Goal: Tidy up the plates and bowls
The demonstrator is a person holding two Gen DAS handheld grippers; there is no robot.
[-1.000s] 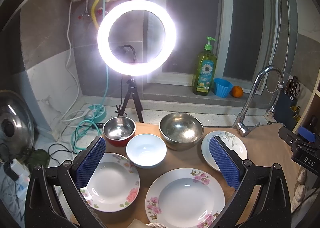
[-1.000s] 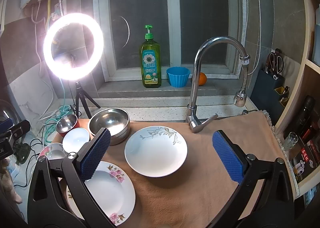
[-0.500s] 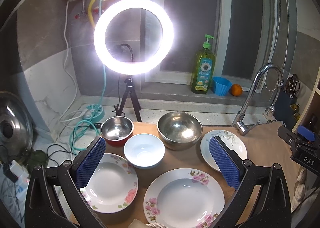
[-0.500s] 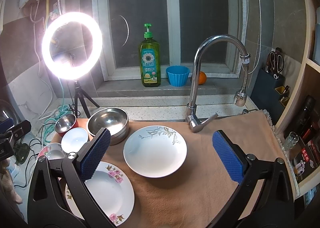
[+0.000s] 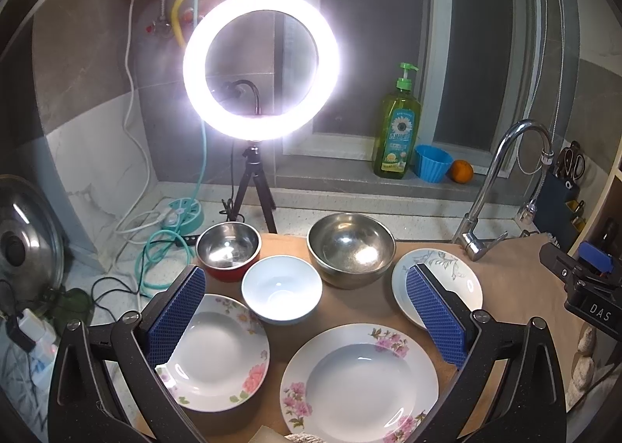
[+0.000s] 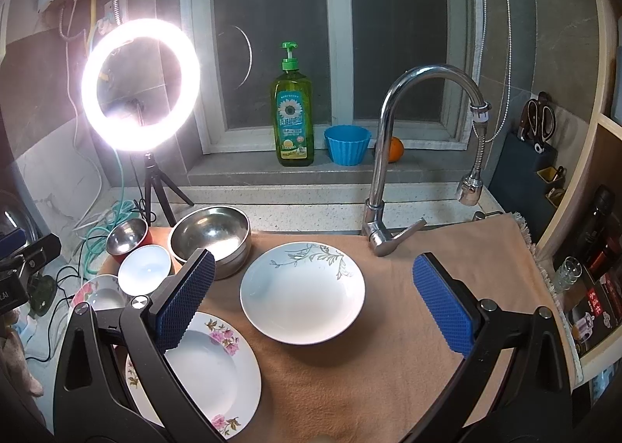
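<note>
Both grippers, left [image 5: 305,314] and right [image 6: 313,297], are held spread and empty above the cloth [image 6: 408,357]. The leaf plate [image 6: 302,293] lies flat between the right fingers. Its rim should be pinched squarely and lifted level, clear of the faucet [image 6: 388,171].

Your clearest room is the bare cloth [image 6: 408,346] right of the leaf plate [image 6: 302,292]. The faucet [image 6: 388,155] stands just behind it. To the left, bowls [image 5: 282,289] and flowered plates [image 5: 359,381] crowd together, with only narrow gaps between them.
</note>
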